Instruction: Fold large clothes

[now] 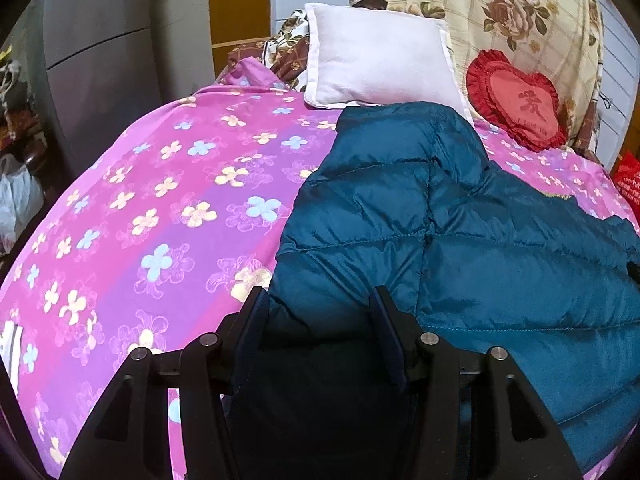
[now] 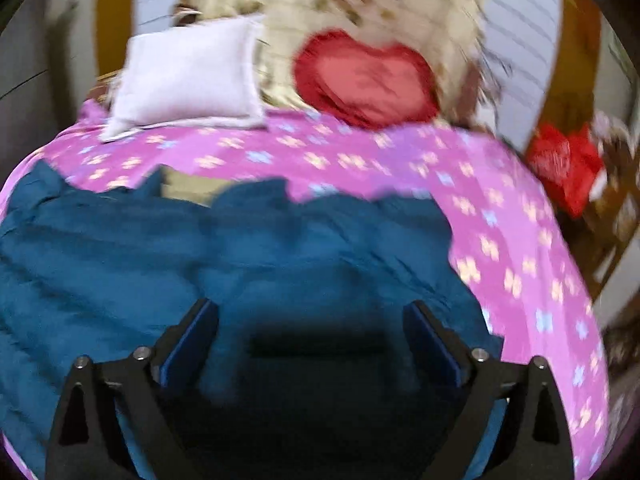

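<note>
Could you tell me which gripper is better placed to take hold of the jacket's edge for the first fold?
Probably the left gripper: its open fingers sit at the teal jacket's side edge. The right gripper hovers open over mid-fabric.

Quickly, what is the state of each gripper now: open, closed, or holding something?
Left gripper: open, fingers apart over the teal jacket, holding nothing.
Right gripper: open, fingers wide apart above the jacket, holding nothing; the view is blurred.

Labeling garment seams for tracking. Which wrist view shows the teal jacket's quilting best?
Left wrist. The teal puffer jacket is sharp there, stitch lines and folded layers readable on the pink floral bedsheet. The right wrist view is motion-blurred: the jacket shows only as a smeared teal mass with a ragged far edge, no seams resolvable.
</note>
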`<control>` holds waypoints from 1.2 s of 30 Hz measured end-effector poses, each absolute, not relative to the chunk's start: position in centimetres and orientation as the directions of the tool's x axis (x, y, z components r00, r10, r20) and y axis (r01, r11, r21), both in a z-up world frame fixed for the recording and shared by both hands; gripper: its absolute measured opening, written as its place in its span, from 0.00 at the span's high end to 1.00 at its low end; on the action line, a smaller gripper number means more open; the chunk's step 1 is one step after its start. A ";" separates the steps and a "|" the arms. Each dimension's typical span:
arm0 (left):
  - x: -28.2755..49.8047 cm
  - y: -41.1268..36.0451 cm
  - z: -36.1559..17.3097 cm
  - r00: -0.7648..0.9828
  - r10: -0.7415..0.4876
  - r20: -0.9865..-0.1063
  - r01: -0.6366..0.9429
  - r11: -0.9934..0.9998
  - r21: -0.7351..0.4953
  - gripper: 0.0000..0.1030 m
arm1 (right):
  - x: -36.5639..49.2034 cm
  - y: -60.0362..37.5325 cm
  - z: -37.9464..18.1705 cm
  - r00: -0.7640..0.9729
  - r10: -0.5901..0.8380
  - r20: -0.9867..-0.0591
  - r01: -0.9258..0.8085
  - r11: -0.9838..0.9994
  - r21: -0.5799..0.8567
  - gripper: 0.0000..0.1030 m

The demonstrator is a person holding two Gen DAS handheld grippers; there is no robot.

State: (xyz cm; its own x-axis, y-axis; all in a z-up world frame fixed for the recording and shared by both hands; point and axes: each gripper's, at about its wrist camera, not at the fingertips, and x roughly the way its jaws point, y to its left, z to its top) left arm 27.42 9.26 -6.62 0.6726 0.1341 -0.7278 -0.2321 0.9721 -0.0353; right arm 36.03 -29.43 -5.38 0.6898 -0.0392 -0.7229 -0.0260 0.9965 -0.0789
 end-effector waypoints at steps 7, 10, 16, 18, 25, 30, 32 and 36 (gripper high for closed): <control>27.6 9.0 -6.8 0.674 0.141 -0.725 -0.223 0.975 -0.017 0.66 | 37.5 -31.4 -7.5 0.669 -0.059 -0.741 0.051 0.998 -0.033 0.01; 27.6 9.0 -6.8 0.672 0.141 -0.727 -0.223 0.975 -0.018 0.66 | 36.6 -31.3 -6.7 0.658 -0.060 -0.751 0.055 0.998 -0.032 0.01; 27.6 9.1 -6.9 0.673 0.137 -0.727 -0.224 0.974 -0.025 0.65 | 30.7 -32.0 -3.3 0.719 -0.016 -0.695 0.016 1.000 -0.007 0.01; 27.6 9.2 -6.9 0.675 0.137 -0.725 -0.229 0.973 -0.028 0.64 | 28.7 -32.4 -3.3 0.737 -0.030 -0.676 0.025 1.000 -0.018 0.01; 27.4 9.3 -7.3 0.684 0.153 -0.713 -0.239 0.971 -0.021 0.56 | 28.9 -34.9 -8.1 0.677 -0.043 -0.735 0.106 0.994 0.039 0.00; 27.2 9.0 -7.0 0.684 0.161 -0.711 -0.232 0.973 -0.003 0.56 | 27.2 -34.6 -6.4 0.680 -0.057 -0.731 0.105 0.994 0.020 0.01; 27.0 9.0 -7.0 0.682 0.156 -0.714 -0.231 0.973 -0.009 0.56 | 25.8 -34.6 -5.5 0.703 -0.047 -0.710 0.092 0.995 0.025 0.01; 26.4 9.0 -6.9 0.681 0.142 -0.719 -0.236 0.971 -0.032 0.56 | 23.8 -34.7 -5.0 0.714 -0.009 -0.700 0.076 0.995 0.064 0.00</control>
State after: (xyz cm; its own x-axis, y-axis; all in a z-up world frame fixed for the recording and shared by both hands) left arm 26.41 9.02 -6.94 0.6805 0.1417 -0.7189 -0.2356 0.9713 -0.0316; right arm 23.84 -34.68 -4.97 0.7137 -0.0094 -0.7003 0.0761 0.9950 0.0641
